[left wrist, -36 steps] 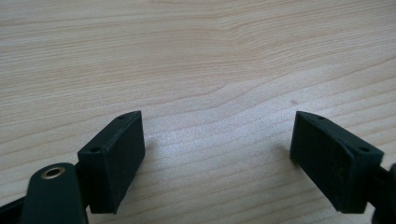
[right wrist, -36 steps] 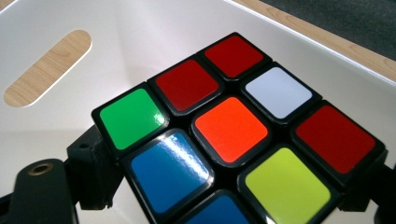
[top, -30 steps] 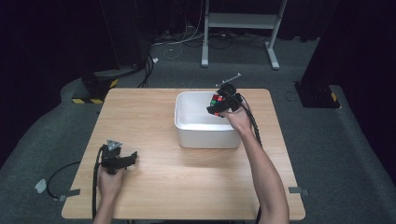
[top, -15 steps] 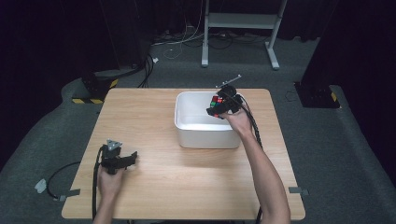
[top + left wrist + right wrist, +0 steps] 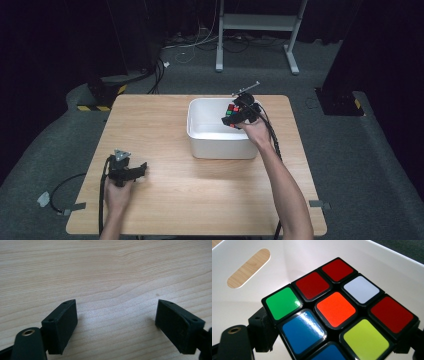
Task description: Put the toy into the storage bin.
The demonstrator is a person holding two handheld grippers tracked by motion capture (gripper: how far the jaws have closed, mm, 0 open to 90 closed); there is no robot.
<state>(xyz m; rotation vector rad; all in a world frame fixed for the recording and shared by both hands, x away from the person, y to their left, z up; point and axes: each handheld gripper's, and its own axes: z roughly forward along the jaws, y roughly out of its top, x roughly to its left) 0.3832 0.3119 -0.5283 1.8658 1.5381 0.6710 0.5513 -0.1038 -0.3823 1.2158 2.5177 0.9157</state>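
**Puzzle cube held over white tub, right side of table**

Puzzle cube [image 5: 339, 312], item one: a colour-tiled cube with black edges, clamped between the jaws of the right gripper [image 5: 235, 117]. Seen from the high view, the cube [image 5: 232, 111] hangs above the right part of the tub, within its rim, not resting on the floor of it. In the right gripper view the upward face shows green, red, white, orange, blue and yellow-green tiles; a black jaw presses the cube's lower left side, and the other jaw sits at the lower right corner.

Entries, left to right across the table:

- Left gripper [image 5: 142, 168]: low on the left part of the table [image 5: 165, 125], held in the person's left hand [image 5: 119, 192], pointing right. The left gripper view shows its jaws standing wide apart with nothing between them, only bare wood grain beneath [image 5: 115, 277]. A black cable trails from it off the left edge.
- Tub [image 5: 200, 145]: white, rectangular, open-topped, standing right of the table's middle toward the far edge. One wall has an oval handle slot [image 5: 249, 268] through which the wood shows.
- Right gripper: closed on the cube at a middling width, carried in the person's right hand [image 5: 254, 131], with the forearm running up from the lower right. Its cable runs back along the arm.

Well apart: the two grippers, with the tub between them.
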